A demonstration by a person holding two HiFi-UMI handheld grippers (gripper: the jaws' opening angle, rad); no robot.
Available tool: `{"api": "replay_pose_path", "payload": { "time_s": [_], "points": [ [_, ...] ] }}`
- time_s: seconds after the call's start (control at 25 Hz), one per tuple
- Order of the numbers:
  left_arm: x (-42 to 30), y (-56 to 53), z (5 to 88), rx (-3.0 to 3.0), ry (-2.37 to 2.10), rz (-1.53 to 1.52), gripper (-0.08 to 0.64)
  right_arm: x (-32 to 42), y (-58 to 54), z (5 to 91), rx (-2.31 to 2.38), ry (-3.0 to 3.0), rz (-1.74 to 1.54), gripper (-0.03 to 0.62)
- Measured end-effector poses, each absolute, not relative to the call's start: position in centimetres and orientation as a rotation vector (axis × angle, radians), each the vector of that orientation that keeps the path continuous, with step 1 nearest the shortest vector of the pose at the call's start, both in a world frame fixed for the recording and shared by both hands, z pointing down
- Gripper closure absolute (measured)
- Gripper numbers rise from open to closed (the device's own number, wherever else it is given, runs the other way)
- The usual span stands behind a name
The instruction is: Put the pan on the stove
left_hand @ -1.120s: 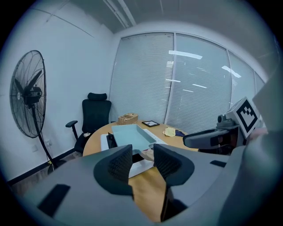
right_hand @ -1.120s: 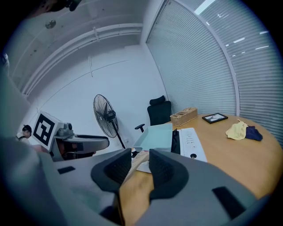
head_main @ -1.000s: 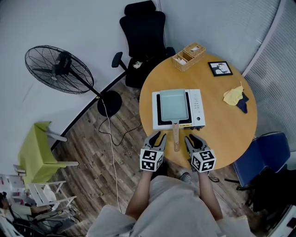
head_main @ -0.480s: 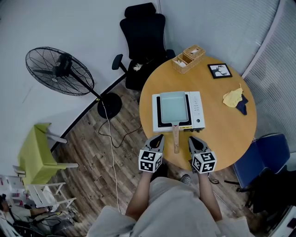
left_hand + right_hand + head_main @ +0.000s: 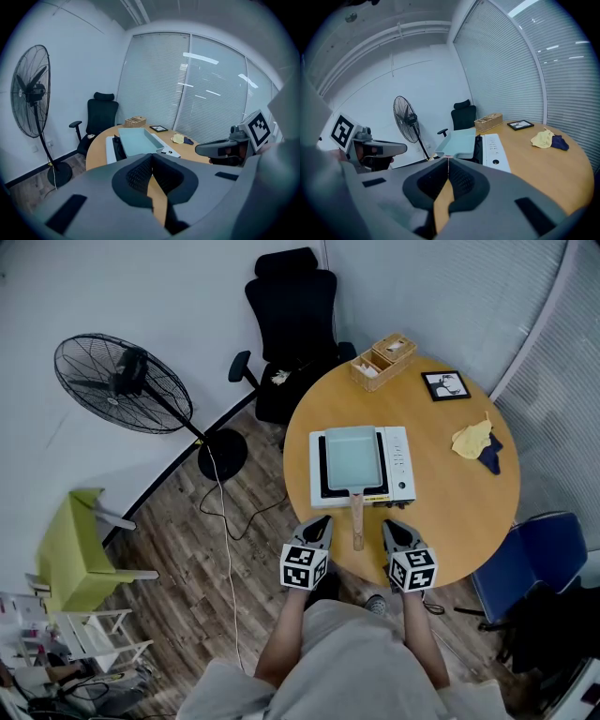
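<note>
Grey, poised at the near edge of the round wooden worktop (image 5: 455, 512), the left claw (image 5: 322, 520) and right claw (image 5: 392, 525) are each pinched closed on nothing, flanking a long wooden handle (image 5: 356, 521) without touching it. Beyond, its pale green rectangular pan (image 5: 352, 457) sits squarely on the white tabletop stove (image 5: 399, 461), so the placing looks finished.

Head view overhead, both gripper views share stove (image 5: 493, 149)

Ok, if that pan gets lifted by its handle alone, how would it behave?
Probably stiff but front-heavy: the rectangular pan lies wholly beyond its slim wooden handle, so it may dip. Wide and shallow on the stove, it would likely slide, not tip.
</note>
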State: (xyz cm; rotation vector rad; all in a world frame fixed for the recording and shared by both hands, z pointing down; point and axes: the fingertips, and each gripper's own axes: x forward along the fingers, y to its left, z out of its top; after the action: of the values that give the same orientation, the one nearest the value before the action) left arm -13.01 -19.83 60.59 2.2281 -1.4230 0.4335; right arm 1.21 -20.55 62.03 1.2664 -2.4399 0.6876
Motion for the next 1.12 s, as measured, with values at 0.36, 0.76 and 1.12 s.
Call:
{"api": "replay_pose_path", "payload": {
  "time_s": [0.36, 0.76, 1.12],
  "points": [
    [-13.57, -19.38, 60.60, 2.197, -1.417, 0.443, 0.532, 1.17, -20.29, 62.06, 1.278, -2.421, 0.691, 0.568],
    [-13.04, -19.24, 60.24, 2.242, -1.411, 0.444, 0.532, 1.31, -20.10, 62.02, 1.284, -2.427, 0.706, 0.568],
    [-12.99, -19.13, 60.24, 2.245, -1.418, 0.449, 0.532, 1.45, -19.97, 62.14, 1.280, -2.422, 0.705, 0.568]
  ]
}}
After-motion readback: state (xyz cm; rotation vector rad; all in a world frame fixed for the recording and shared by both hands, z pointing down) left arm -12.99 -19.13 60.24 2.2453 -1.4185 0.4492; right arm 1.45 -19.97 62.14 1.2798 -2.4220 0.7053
